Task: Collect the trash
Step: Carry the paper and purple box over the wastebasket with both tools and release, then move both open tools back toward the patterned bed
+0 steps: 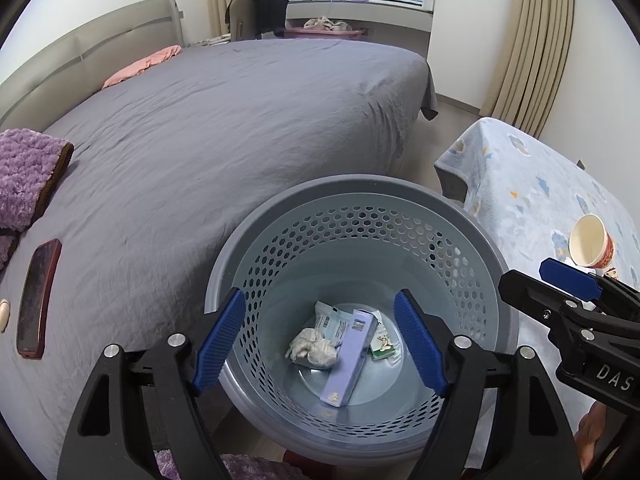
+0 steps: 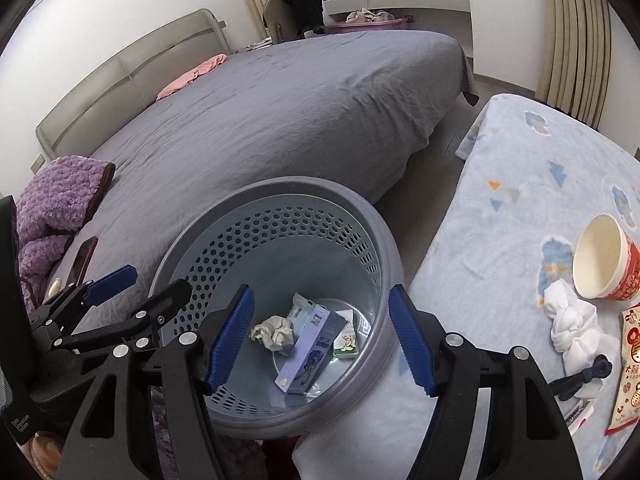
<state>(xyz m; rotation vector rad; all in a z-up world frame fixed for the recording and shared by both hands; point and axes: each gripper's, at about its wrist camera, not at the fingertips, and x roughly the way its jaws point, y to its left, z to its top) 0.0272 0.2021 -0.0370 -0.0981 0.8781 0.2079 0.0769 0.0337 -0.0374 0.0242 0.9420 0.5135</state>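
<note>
A grey-blue perforated bin (image 1: 360,208) stands between the bed and a low table. At its bottom lie a crumpled tissue (image 1: 312,348), a long purple box (image 1: 352,360), a blue-and-white packet (image 1: 332,320) and a small green-and-white carton (image 1: 382,344). My left gripper (image 1: 320,294) hangs open above the bin's mouth, holding nothing. My right gripper (image 2: 320,292) is also open and empty over the bin (image 2: 280,192), just right of the left gripper (image 2: 160,278). On the table sit a paper bowl (image 2: 600,264), a knotted white tissue (image 2: 572,324) and a snack packet (image 2: 630,360).
The bed (image 1: 240,120) with a grey sheet fills the left, with a red phone (image 1: 38,296), a purple blanket (image 1: 24,176) and a pink cloth (image 1: 140,66) on it. A pale blue cloth covers the table (image 2: 520,200). A strip of floor (image 2: 432,200) runs between them.
</note>
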